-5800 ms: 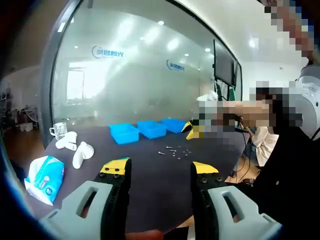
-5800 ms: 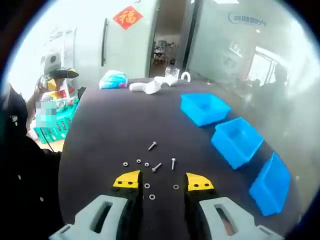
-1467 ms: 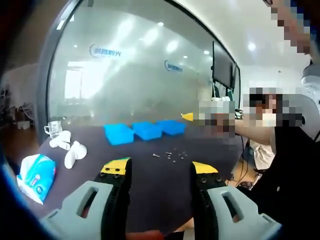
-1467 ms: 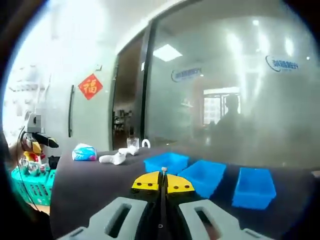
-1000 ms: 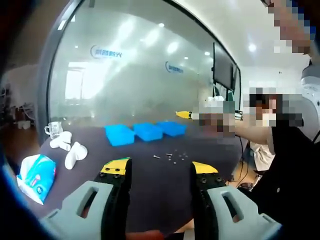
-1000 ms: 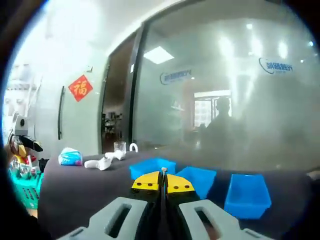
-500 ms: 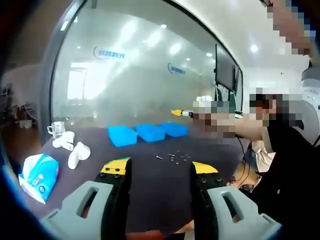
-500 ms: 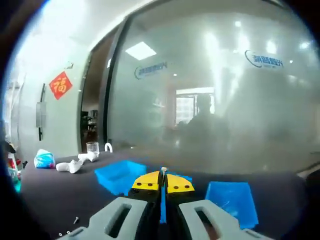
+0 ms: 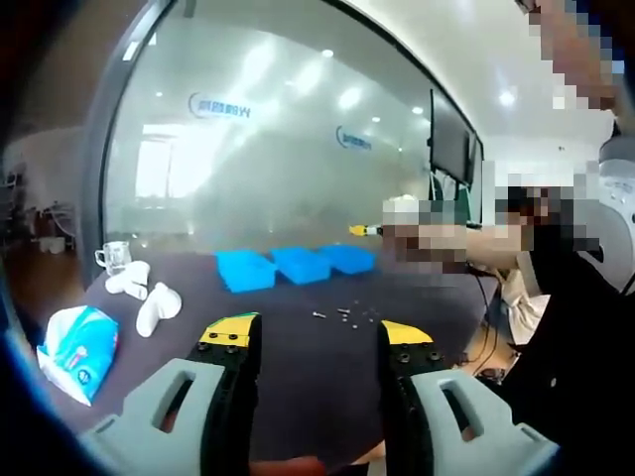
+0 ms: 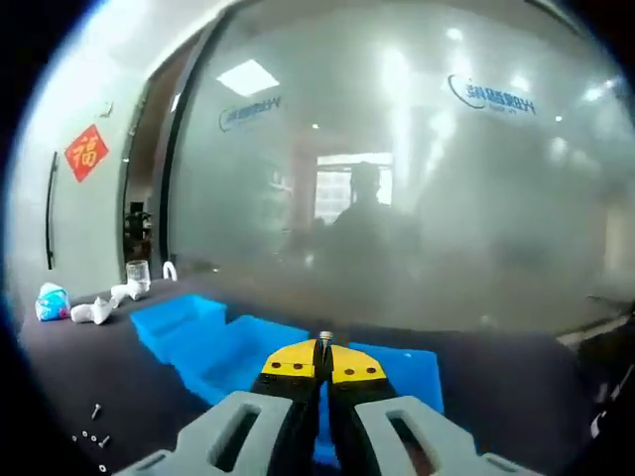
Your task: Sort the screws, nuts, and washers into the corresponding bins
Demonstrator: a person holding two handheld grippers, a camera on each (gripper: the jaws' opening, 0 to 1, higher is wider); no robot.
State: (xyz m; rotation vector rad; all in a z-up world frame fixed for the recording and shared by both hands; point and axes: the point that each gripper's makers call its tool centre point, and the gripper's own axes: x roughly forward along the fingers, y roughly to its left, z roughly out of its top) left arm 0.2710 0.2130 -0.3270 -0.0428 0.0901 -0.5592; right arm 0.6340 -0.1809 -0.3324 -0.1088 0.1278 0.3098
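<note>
While the left gripper (image 9: 313,342) idles wide open and empty, the right gripper (image 10: 323,364), clamped on a screw (image 10: 324,340), has swung over the bins (image 10: 238,347), so a drop looks near.

- Bins (image 9: 298,265): three, bright blue.
- Table (image 9: 317,377): dark, near black.
- Screws, nuts and washers (image 9: 345,314): small, silvery grey.
- Left gripper (image 9: 316,340): yellow tips with a green edge, black jaws, pale grey bodies.
- Right gripper (image 10: 323,359): yellow tips, pale grey bodies.
- Tissue pack (image 9: 75,347): light blue and white.
- Wall sign (image 10: 85,151): red diamond, gold character.
- Glass wall (image 9: 268,149): frosted grey, blue logos.
</note>
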